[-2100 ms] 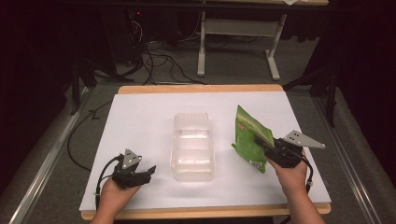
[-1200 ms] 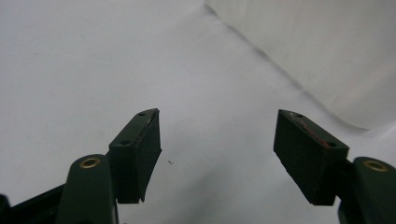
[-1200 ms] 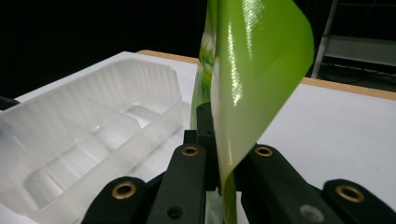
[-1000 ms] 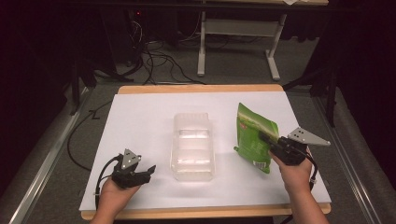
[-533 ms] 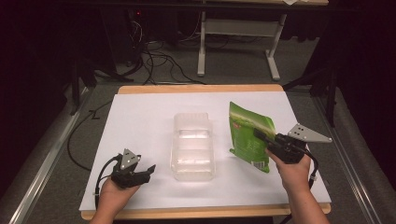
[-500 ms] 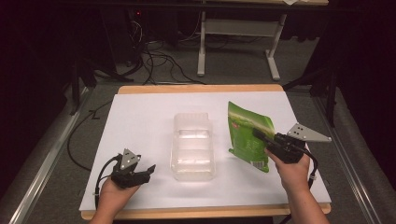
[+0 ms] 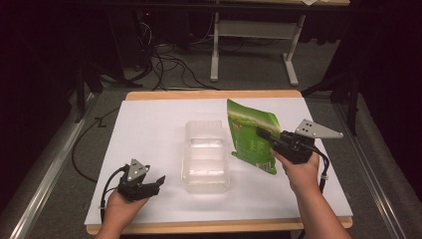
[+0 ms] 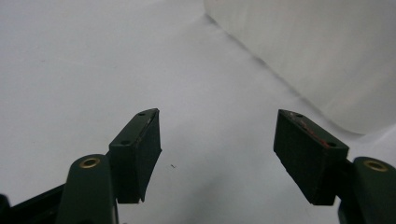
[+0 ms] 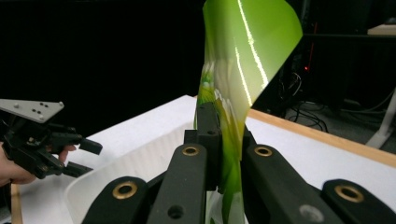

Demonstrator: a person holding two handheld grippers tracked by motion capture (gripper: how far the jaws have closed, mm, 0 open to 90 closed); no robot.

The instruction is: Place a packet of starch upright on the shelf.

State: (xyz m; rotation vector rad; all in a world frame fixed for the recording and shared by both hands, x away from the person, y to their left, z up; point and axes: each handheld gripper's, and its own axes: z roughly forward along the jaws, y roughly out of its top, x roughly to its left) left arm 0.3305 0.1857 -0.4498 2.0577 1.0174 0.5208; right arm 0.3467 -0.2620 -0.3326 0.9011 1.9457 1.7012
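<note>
1. Green pouch (image 7: 251,139) hangs pinched in the right gripper (image 7: 266,135) jaws, raised beside the clear plastic container (image 7: 205,157).
2. White surface (image 7: 149,129) with a wooden edge; grey carpet, cables and a desk frame (image 7: 251,35) behind.
3. Pouch print is too small to read.
4. Left gripper (image 7: 154,183) jaws stand wide, empty.

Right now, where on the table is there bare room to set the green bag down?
The far left of the white table is bare, between its back edge, the clear container and the left tongs. A bare strip runs along the near edge too. It is crowded at right, where the right tongs grip the green bag.
</note>
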